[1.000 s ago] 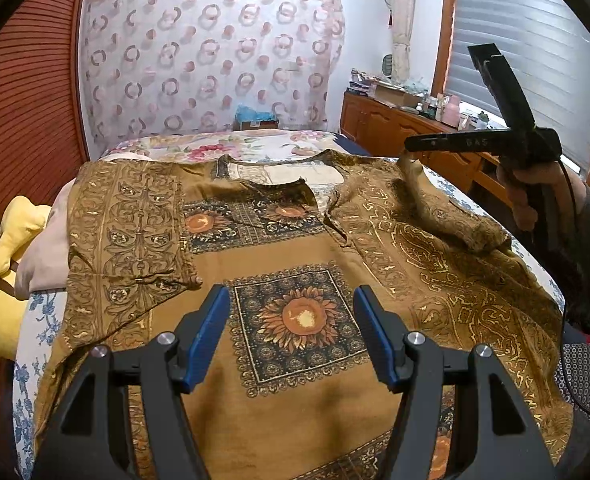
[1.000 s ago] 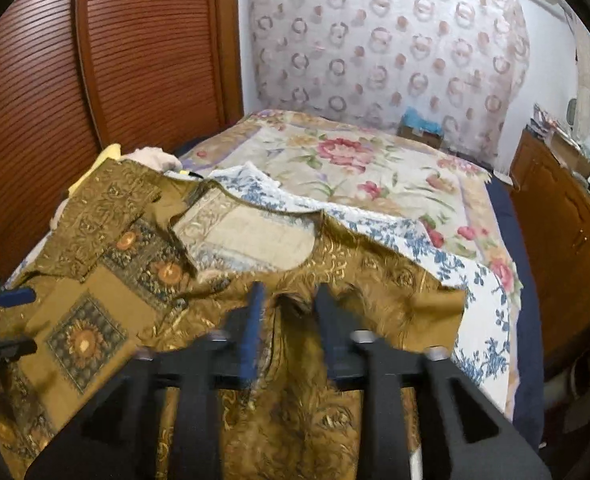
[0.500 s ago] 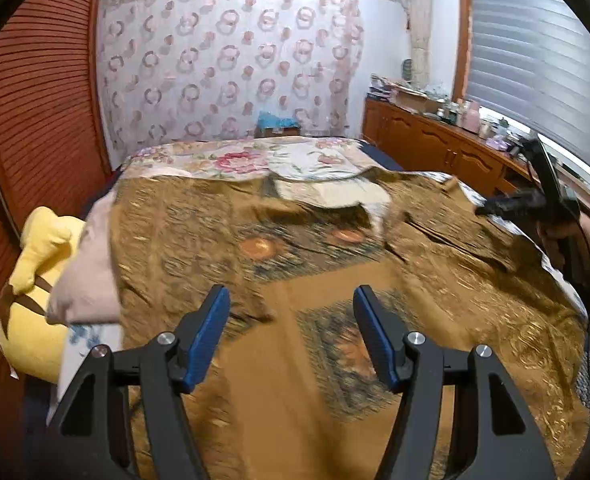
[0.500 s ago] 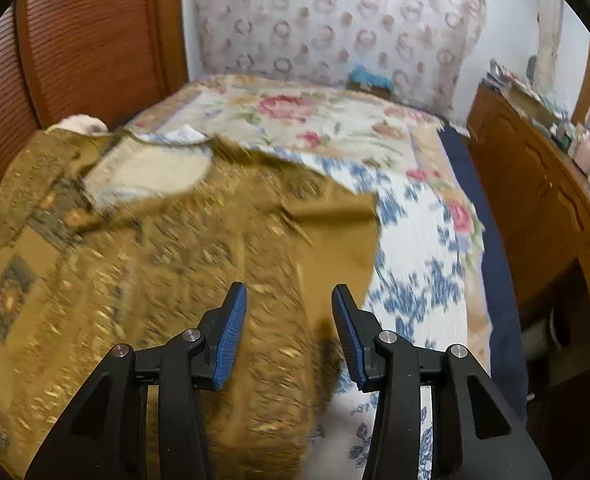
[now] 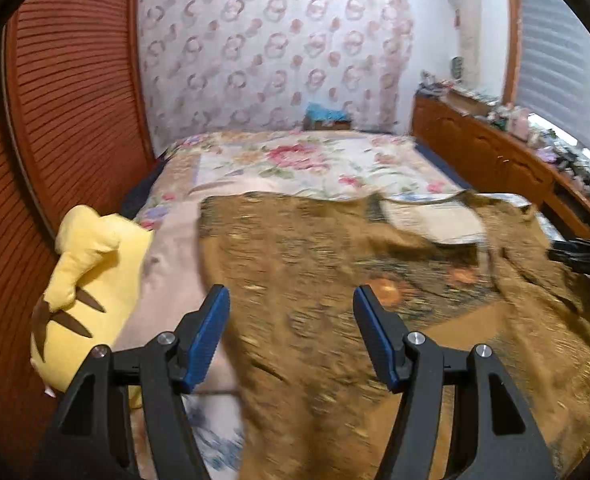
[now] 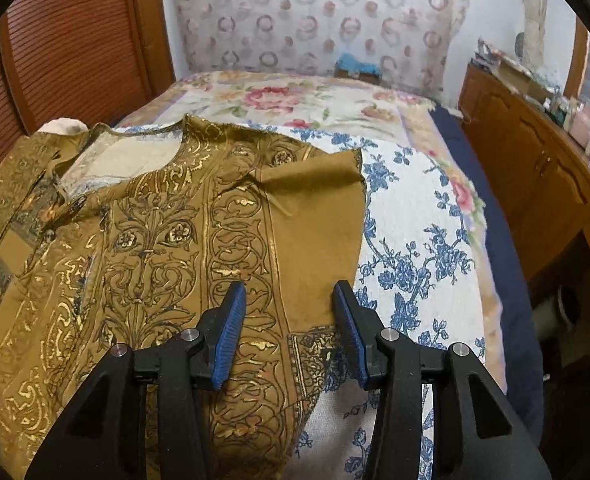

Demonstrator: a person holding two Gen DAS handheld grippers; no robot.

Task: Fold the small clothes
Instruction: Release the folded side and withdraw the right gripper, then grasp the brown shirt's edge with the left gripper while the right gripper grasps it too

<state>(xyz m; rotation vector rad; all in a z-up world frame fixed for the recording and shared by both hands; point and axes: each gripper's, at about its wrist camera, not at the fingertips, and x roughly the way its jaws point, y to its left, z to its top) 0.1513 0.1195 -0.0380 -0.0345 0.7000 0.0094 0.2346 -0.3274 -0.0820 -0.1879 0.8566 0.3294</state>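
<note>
A brown and gold patterned garment [image 5: 335, 280] lies spread on the bed; it also shows in the right wrist view [image 6: 167, 240], with its right sleeve [image 6: 315, 184] folded in over the body. My left gripper [image 5: 291, 332] is open and empty above the garment's left side. My right gripper [image 6: 289, 324] is open and empty above the garment's right edge. The right gripper also shows at the right edge of the left wrist view [image 5: 583, 252].
A yellow plush toy [image 5: 91, 292] and a pale pink cloth [image 5: 171, 280] lie left of the garment. The floral bedspread [image 6: 415, 216] lies bare on the right. A wooden dresser [image 6: 535, 168] stands beside the bed, a slatted wooden wall [image 5: 55, 120] on the left.
My right gripper let go of the right sleeve, opened and drew back to the garment's right edge. My left gripper swung left towards the garment's left side.
</note>
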